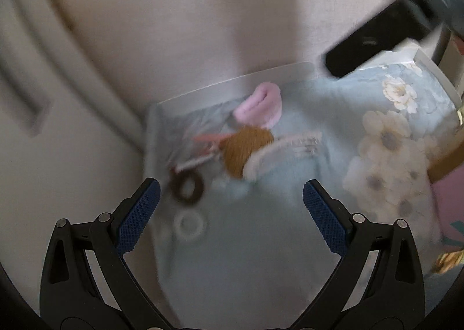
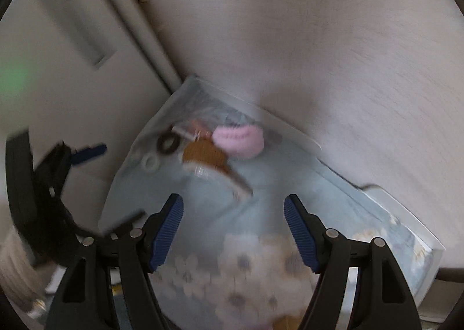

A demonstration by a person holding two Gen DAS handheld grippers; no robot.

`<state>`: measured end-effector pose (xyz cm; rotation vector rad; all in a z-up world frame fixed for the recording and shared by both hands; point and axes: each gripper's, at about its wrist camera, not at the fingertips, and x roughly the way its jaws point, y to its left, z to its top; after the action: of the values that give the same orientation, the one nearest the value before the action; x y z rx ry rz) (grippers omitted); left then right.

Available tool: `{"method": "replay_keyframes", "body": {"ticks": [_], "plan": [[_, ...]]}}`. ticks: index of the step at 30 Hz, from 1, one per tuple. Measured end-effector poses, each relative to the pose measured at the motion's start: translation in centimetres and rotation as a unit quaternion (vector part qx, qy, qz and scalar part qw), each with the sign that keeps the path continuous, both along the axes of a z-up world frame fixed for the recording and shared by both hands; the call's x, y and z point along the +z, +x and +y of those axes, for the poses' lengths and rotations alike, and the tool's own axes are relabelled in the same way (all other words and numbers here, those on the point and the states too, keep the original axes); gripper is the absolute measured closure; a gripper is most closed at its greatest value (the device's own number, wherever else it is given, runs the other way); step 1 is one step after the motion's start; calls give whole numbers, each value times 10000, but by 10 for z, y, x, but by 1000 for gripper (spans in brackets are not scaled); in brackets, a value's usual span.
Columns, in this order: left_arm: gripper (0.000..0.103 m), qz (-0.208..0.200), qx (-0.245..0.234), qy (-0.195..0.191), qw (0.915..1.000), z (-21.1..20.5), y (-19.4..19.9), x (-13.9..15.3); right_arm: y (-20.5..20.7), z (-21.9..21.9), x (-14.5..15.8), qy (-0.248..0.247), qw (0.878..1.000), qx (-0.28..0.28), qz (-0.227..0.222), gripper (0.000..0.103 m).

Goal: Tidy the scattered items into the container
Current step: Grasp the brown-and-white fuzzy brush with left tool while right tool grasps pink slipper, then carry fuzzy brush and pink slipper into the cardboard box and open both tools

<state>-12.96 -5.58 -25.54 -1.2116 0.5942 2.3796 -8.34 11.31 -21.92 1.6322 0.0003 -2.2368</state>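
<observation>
Blur softens the left wrist view: the left gripper [image 1: 231, 198] gapes wide and empty over a floral cloth [image 1: 290, 214], with a brown hair tie [image 1: 187, 187], white ring [image 1: 190, 224], mustard scrunchie [image 1: 246, 150] and pink scrunchie [image 1: 259, 106] scattered ahead. Right wrist view: the right gripper [image 2: 233, 214] is likewise spread and empty above the cloth, the clear container [image 2: 290, 128] just behind the pink scrunchie.

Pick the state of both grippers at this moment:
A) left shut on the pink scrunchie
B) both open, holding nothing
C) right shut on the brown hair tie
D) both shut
B: the left gripper and right gripper show spread jaws with nothing between them.
</observation>
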Motion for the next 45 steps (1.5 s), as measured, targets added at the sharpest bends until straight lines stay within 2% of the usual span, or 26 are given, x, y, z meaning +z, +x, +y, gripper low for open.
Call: {"method": "replay_keyframes", "body": {"ticks": [3,6,8,11,13,15,18,19,20,21,24,29,32,38,45], "plan": [[4,65,-213,16,9997,11,-20,-19,-34,-1,-31,-428,9950,-573,-703,35],[4,233,-304,-2,9993,17,-32,-31,-54,1,-66,-963,9777,-1407,-1229,35],[4,196,-352,93,9991,19,-38,-38,-61,3,-81,-1199,9653,-1853,-1398,35],[4,122,-395,182,9990,21,-44,-45,-68,6,-102,-1720,9396,-2502,-1581,35],[4,82,-439,213,9988,22,-46,-50,-72,5,-113,-1809,9291,-2748,-1687,35],[5,45,-517,269,9983,22,-46,-52,-76,0,-123,-1837,9240,-2850,-1767,35],[19,-22,-655,375,9971,24,-46,-54,-79,-4,-129,-1894,9224,-2884,-1738,35],[28,-48,-689,389,9969,24,-47,-55,-79,-5,-129,-1875,9232,-2889,-1705,35],[39,-96,-741,415,9963,26,-47,-56,-78,-6,-129,-1864,9241,-2886,-1674,39],[45,-129,-769,427,9960,27,-48,-57,-77,-7,-129,-1836,9255,-2878,-1643,49],[51,-122,-826,481,9953,28,-47,-58,-74,-7,-131,-1865,9268,-2841,-1599,64],[70,-190,-741,761,9942,21,-51,-50,-68,-6,-133,-2121,9223,-2798,-1617,76],[75,-200,-711,842,9937,20,-52,-45,-64,-5,-129,-2219,9218,-2795,-1517,80],[77,-217,-654,983,9928,21,-51,-35,-60,-5,-117,-2401,9206,-2778,-1327,81],[77,-162,-468,1248,9909,11,-49,-5,-47,16,-86,-2655,9169,-2815,-984,81]]}}
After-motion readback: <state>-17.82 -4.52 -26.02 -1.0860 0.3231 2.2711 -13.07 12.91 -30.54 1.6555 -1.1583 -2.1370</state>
